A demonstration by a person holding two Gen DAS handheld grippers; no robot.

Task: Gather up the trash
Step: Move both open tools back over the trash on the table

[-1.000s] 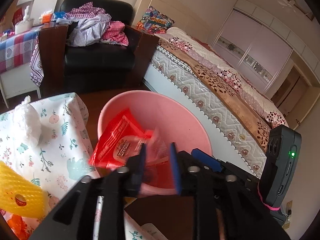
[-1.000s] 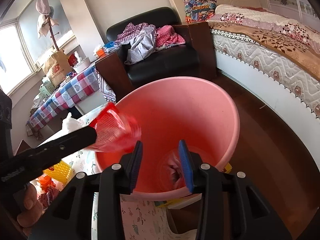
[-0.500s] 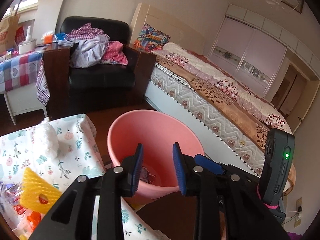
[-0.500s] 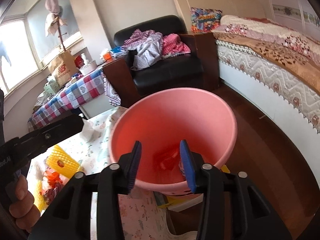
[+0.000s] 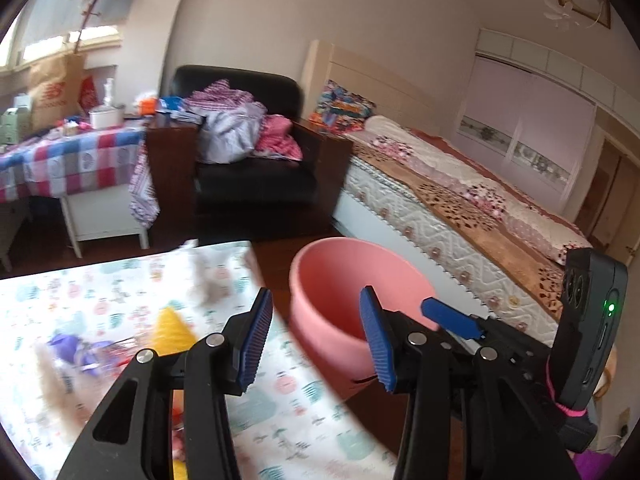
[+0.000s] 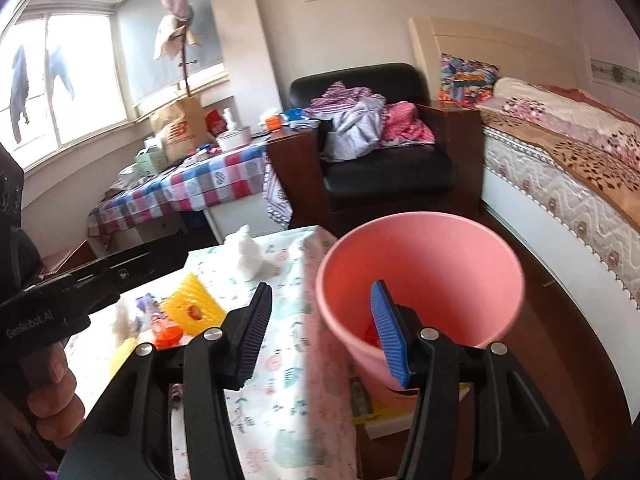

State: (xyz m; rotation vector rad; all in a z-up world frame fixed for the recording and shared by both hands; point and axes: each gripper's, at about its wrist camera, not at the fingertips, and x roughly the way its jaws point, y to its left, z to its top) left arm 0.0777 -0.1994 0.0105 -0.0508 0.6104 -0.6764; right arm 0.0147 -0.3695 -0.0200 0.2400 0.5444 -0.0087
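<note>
Room: bedroom with a bed (image 6: 568, 168) at 3 o'clock, a black armchair (image 6: 384, 168) heaped with clothes at 12, and a checked-cloth side table (image 6: 192, 188) at 10.
Work surface: table under a floral cloth (image 6: 288, 360); its right edge falls away just left of the bin, and its far edge sits near the armchair.
Bin: pink bin (image 6: 420, 280) stands on the dark wood floor, just beside the table's right edge, between table and bed; a red scrap shows low inside it, partly hidden by a fingertip.
Open room: a bare strip of floor runs between the bin and the bed frame, from 1 to 4 o'clock.
Trash on table: white crumpled tissue (image 6: 250, 254) near the far edge; yellow foam net (image 6: 196, 308) at 9 o'clock, with an orange wrapper (image 6: 166, 336) and purple scraps just beside it.
Left gripper (image 5: 316, 340): fingers spread wide, nothing between them, hanging above the table's right edge with the bin rim at its 1 o'clock.
Right gripper (image 6: 324, 332): fingers spread, holding nothing; left fingertip over the cloth, right fingertip over the bin's mouth.
Hand: the person's left hand (image 6: 52, 396) wraps the left handle at 8 o'clock in the right wrist view.
</note>
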